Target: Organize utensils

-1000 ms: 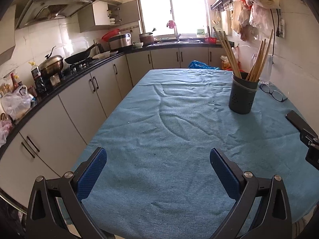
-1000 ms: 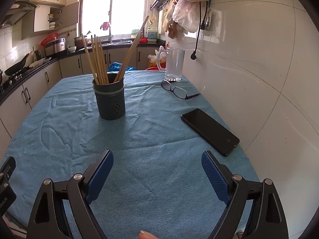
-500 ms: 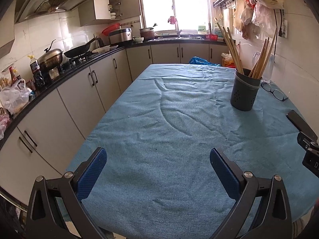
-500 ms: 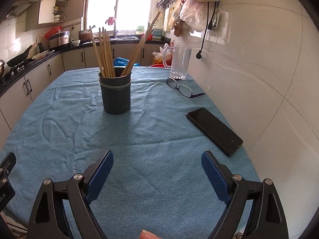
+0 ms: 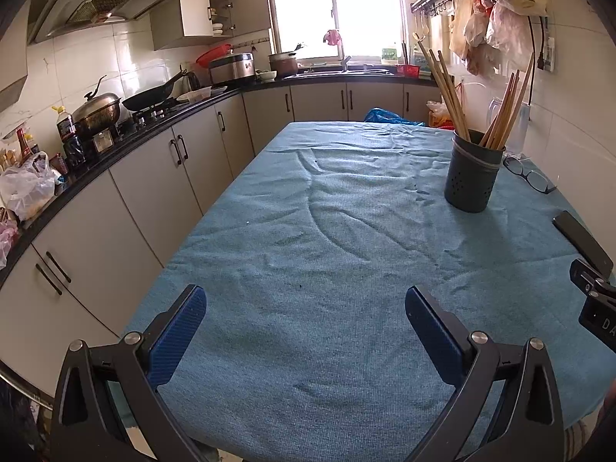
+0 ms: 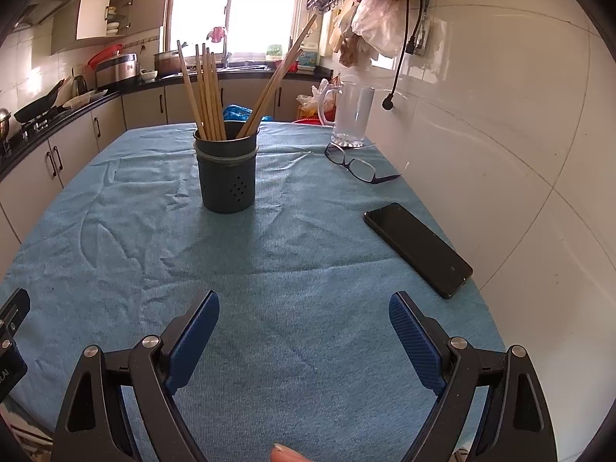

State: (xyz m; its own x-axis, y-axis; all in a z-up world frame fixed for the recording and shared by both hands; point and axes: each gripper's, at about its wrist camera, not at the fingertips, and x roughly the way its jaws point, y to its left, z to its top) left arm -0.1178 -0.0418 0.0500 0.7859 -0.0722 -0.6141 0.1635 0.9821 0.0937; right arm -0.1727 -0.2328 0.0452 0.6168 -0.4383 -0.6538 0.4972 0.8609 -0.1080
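A dark grey perforated utensil holder (image 6: pixel 227 171) stands upright on the blue tablecloth (image 6: pixel 269 269), with several wooden chopsticks (image 6: pixel 206 92) leaning in it. The left wrist view has the same holder (image 5: pixel 472 171) at the far right, chopsticks (image 5: pixel 446 88) fanned out of it. My right gripper (image 6: pixel 304 327) hovers open over the near end of the table, well short of the holder, nothing between its blue pads. My left gripper (image 5: pixel 306 321) is open too, empty, over the near left part of the cloth (image 5: pixel 327 250).
Black-framed glasses (image 6: pixel 356 165), a clear glass mug (image 6: pixel 352 115) and a black phone (image 6: pixel 417 248) lie along the right by the tiled wall. Kitchen cabinets and a stove counter (image 5: pixel 127 131) run down the left of the table. A fingertip (image 6: pixel 287 454) shows at the bottom edge.
Both cameras have tilted up and shifted slightly, so the holder sits a little further right in the right wrist view. Both grippers stay open and empty.
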